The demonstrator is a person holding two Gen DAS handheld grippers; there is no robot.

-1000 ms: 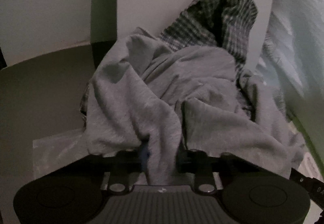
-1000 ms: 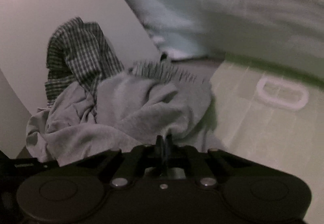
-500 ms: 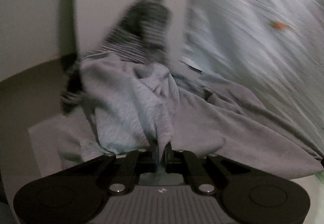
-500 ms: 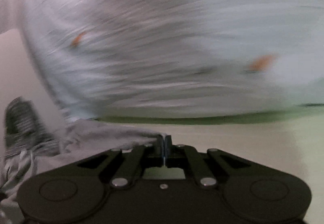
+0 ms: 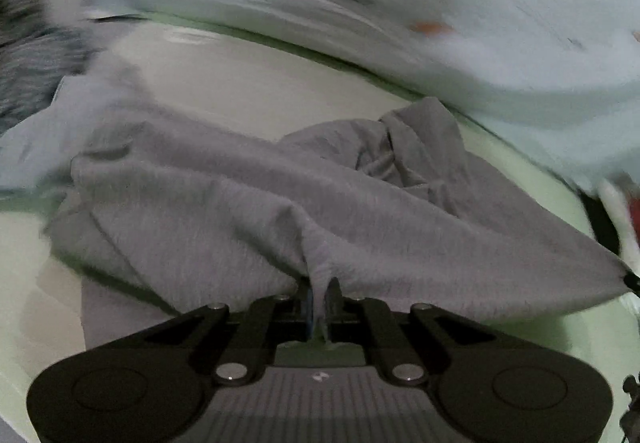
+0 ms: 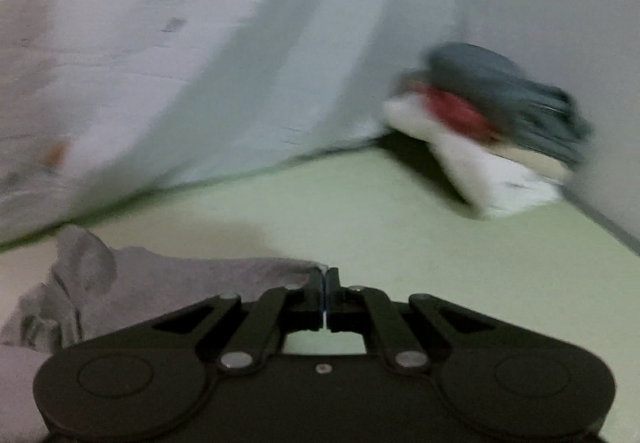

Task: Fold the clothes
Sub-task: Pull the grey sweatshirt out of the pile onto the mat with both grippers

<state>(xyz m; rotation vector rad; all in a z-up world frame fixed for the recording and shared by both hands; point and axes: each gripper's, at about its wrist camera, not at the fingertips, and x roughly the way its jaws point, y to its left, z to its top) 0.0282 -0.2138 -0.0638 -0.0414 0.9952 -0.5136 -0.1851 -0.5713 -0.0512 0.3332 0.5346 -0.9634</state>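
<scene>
The grey garment (image 5: 304, 203) is being carried out from the pile and spread on the pale green surface (image 6: 400, 227); this is the laying-out step, before any fold. The left gripper (image 5: 319, 293) pinches a bunch of its cloth between nearly closed jaws, which have just been opening a little. The right gripper (image 6: 325, 285) is fully closed on a thin edge of the same garment, which trails to its left. Next, I think, both must pull apart and lower the cloth flat. Ahead of the right gripper lies a pale blue sheet (image 6: 200, 63), and to its right a stack of folded clothes (image 6: 492, 147) against the wall.
</scene>
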